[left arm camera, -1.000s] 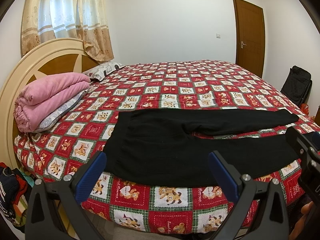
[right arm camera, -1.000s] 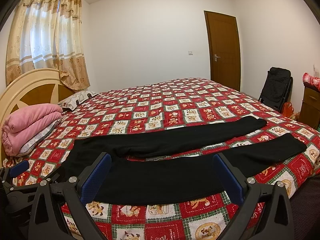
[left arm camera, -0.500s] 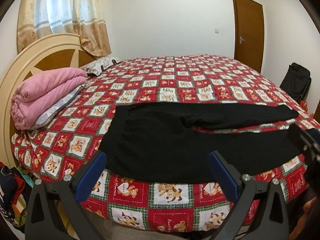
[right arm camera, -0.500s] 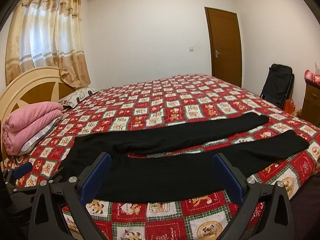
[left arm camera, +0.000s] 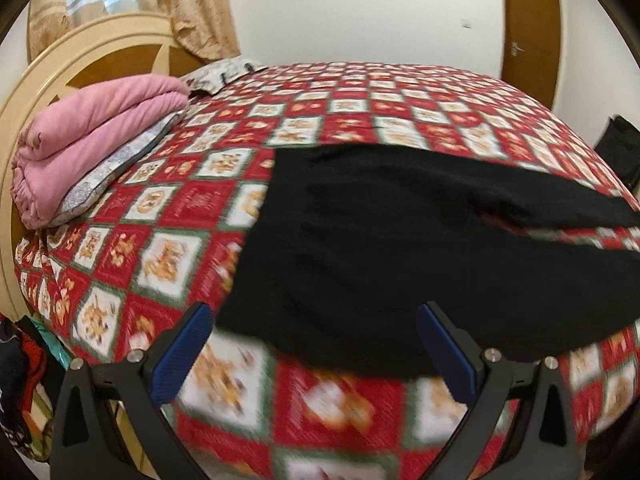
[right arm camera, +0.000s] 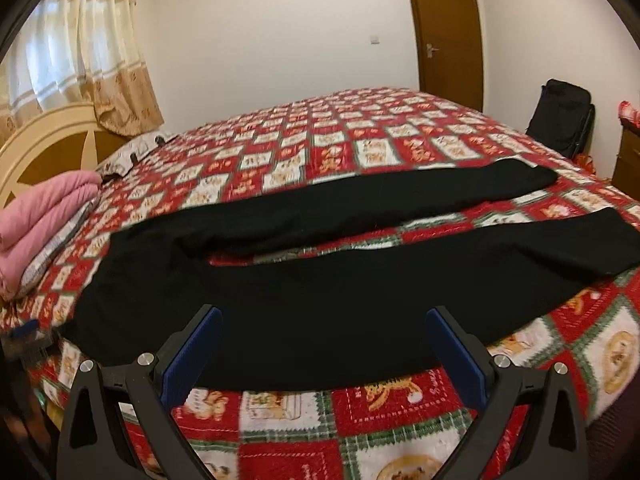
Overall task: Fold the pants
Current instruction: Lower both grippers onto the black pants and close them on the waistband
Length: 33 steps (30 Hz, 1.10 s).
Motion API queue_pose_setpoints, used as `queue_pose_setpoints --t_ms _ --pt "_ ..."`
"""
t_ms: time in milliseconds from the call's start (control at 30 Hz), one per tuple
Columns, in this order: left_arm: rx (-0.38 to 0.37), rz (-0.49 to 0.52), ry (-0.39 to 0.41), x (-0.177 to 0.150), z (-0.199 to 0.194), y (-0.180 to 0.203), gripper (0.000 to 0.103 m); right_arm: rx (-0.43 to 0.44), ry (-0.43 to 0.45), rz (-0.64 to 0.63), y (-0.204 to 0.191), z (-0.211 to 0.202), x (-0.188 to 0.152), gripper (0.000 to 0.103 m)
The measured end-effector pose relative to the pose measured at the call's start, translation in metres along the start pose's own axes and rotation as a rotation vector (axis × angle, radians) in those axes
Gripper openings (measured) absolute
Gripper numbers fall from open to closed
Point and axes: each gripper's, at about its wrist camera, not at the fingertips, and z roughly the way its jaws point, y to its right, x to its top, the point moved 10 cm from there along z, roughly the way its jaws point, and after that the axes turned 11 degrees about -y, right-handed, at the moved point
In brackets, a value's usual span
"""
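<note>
1. While both tongs hang spread wide with nothing between their blades, I am closing in on the black pants (right arm camera: 304,300) spread flat along the near edge of the bed (right arm camera: 400,128).
2. My left gripper (left arm camera: 316,346) sits at about 6 o'clock in its view, over the waist corner; its blue fingers (left arm camera: 182,354) straddle the near hem without touching cloth, as far as the blur lets me judge.
3. My right gripper (right arm camera: 322,344) hovers over the near leg, partway along it.
4. To do this well, I think I should pinch only the near edge, at the waist with the left and farther down the leg with the right, so the near leg lifts as one line and lands squarely on the far one.
5. In the right view, the long axis runs from 9 o'clock to 3 o'clock: waist toward the pink quilt (right arm camera: 44,220), cuffs toward the door (right arm camera: 444,28) side.
6. Two legs fork apart, with bedspread showing between them.
</note>
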Motion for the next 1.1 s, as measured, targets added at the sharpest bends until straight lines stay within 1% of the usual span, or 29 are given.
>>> queue_pose_setpoints --t_ms 33,100,233,300,333,400,433,467,500,533,600,633,700,767,833,900,967,1033,1100 --pt "-0.008 -0.011 -0.003 0.011 0.004 -0.006 0.103 0.003 -0.008 -0.009 0.0 0.006 0.002 0.102" --pt "-0.04 -0.018 0.001 0.043 0.017 -0.016 0.103 0.006 -0.012 -0.034 -0.002 0.015 0.013 0.102" --pt "-0.026 -0.012 0.017 0.101 0.049 -0.03 0.103 -0.003 -0.003 -0.089 -0.014 0.03 0.045 0.102" --pt "-0.032 -0.031 -0.021 0.125 0.077 -0.036 0.103 0.003 -0.006 -0.102 -0.021 0.038 0.056 0.102" --pt "-0.056 -0.043 -0.046 0.132 0.088 -0.037 0.102 0.01 -0.006 -0.109 -0.025 0.041 0.059 0.101" --pt "-0.132 -0.06 -0.098 0.146 0.115 -0.034 0.1 0.026 -0.018 -0.139 -0.036 0.051 0.065 0.1" --pt "-0.156 -0.064 -0.122 0.151 0.127 -0.033 0.096 0.027 -0.022 -0.151 -0.04 0.054 0.066 0.099" --pt "-0.172 -0.069 -0.144 0.153 0.136 -0.033 0.089 0.027 -0.029 -0.167 -0.044 0.058 0.068 0.098" --pt "-0.199 -0.075 -0.172 0.154 0.147 -0.03 0.087 0.031 -0.036 -0.187 -0.049 0.062 0.072 0.097" --pt "-0.222 -0.074 -0.2 0.154 0.156 -0.027 0.084 0.033 -0.039 -0.198 -0.051 0.065 0.076 0.093" --pt "-0.232 -0.066 -0.235 0.153 0.169 -0.023 0.081 0.034 -0.048 -0.235 -0.056 0.075 0.088 0.088" --pt "-0.228 -0.06 -0.244 0.152 0.175 -0.021 0.081 0.038 -0.054 -0.247 -0.058 0.078 0.093 0.088" --pt "-0.219 -0.035 -0.217 0.156 0.178 -0.021 0.081 0.059 -0.076 -0.279 -0.063 0.092 0.108 0.088" --pt "-0.227 -0.028 -0.2 0.159 0.178 -0.021 0.081 0.095 -0.103 -0.316 -0.069 0.109 0.125 0.088" --pt "-0.249 -0.045 -0.186 0.159 0.177 -0.023 0.081 0.106 -0.122 -0.394 -0.08 0.134 0.144 0.088" --pt "-0.242 -0.043 -0.192 0.162 0.179 -0.024 0.081 0.134 -0.168 -0.458 -0.091 0.16 0.154 0.088" --pt "-0.223 -0.025 -0.203 0.163 0.178 -0.022 0.075 0.149 -0.233 -0.497 -0.098 0.192 0.164 0.088" --pt "-0.225 -0.008 -0.213 0.165 0.178 -0.019 0.068 0.169 -0.284 -0.526 -0.105 0.218 0.173 0.088" --pt "-0.228 -0.001 -0.221 0.165 0.178 -0.018 0.064 0.19 -0.33 -0.563 -0.111 0.242 0.177 0.088"
